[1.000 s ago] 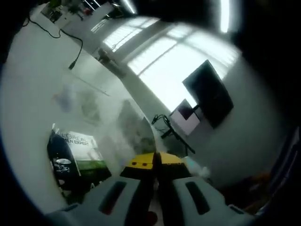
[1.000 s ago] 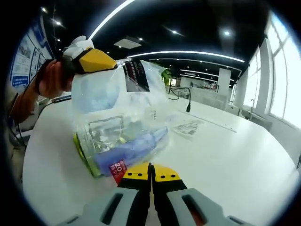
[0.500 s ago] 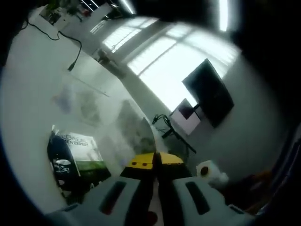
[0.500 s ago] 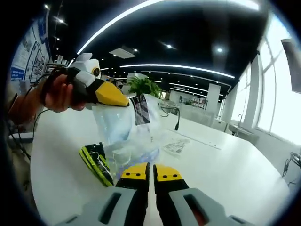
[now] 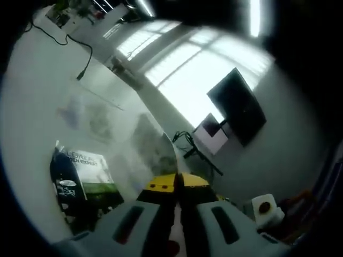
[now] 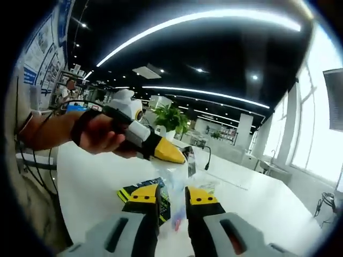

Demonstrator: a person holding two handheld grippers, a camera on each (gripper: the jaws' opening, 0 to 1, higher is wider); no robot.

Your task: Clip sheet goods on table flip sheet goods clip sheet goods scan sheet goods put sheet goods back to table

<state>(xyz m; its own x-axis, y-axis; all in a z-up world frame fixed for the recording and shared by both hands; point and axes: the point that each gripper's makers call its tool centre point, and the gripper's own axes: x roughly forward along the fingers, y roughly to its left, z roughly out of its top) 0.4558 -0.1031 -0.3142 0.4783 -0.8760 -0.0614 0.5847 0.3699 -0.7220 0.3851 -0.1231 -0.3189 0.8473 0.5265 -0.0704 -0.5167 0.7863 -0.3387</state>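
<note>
A clear plastic bag (image 6: 177, 179) hangs from my left gripper (image 6: 174, 156), which a hand (image 6: 99, 134) holds and which is shut on the bag's top edge. The bag's lower part, with a green and black packet (image 6: 140, 191) in it, rests on the white table (image 6: 91, 176). My right gripper (image 6: 172, 196) is open, and the bag's lower end sits in the gap between its jaws. In the left gripper view, the left gripper (image 5: 177, 184) is pinched on the hazy bag film (image 5: 144, 144). A dark L'Oreal packet (image 5: 80, 174) shows through it. The right gripper (image 5: 266, 210) appears low on the right.
A black cable (image 5: 80, 59) runs across the table (image 5: 32, 107). A dark monitor (image 5: 236, 107) hangs by the bright windows. A potted plant (image 6: 171, 119) and a printed sheet (image 6: 228, 179) lie beyond the bag.
My right gripper has opened and let go of the bag's lower edge. The left gripper still holds the bag, whose lower end has sagged onto the table.
</note>
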